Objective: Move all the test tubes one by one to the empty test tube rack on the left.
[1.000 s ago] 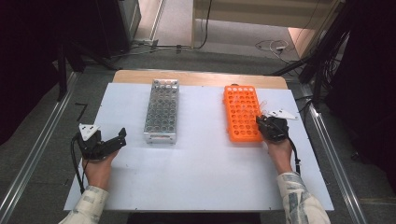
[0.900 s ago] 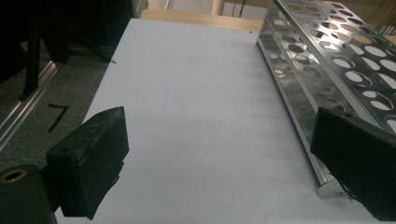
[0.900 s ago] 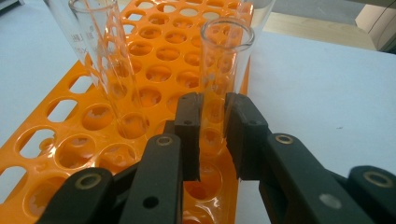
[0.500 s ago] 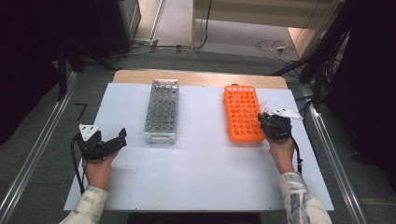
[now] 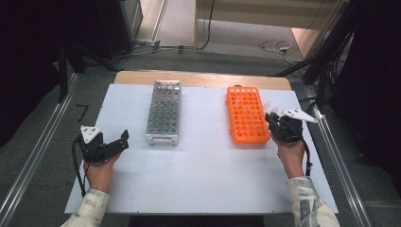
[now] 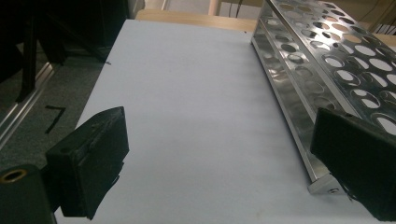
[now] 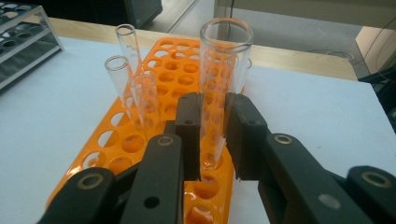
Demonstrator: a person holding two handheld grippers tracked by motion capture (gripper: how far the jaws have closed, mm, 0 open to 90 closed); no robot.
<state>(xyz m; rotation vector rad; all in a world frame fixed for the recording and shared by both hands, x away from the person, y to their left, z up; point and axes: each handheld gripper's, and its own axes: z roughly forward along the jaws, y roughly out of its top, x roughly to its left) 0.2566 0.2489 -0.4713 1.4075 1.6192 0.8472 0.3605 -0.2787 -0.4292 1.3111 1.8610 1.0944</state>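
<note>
1. Currently my right gripper is clamped on a clear test tube, upright over the orange rack at the right edge.
2. My left gripper is wide open, holding nothing, near-left of the steel rack.
3. Three other tubes stand in the orange rack.

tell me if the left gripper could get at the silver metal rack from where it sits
Probably yes: the left gripper rests with fingers open beside the silver metal test-tube rack, whose near corner sits right by one finger, with only bare white tabletop between.
</note>
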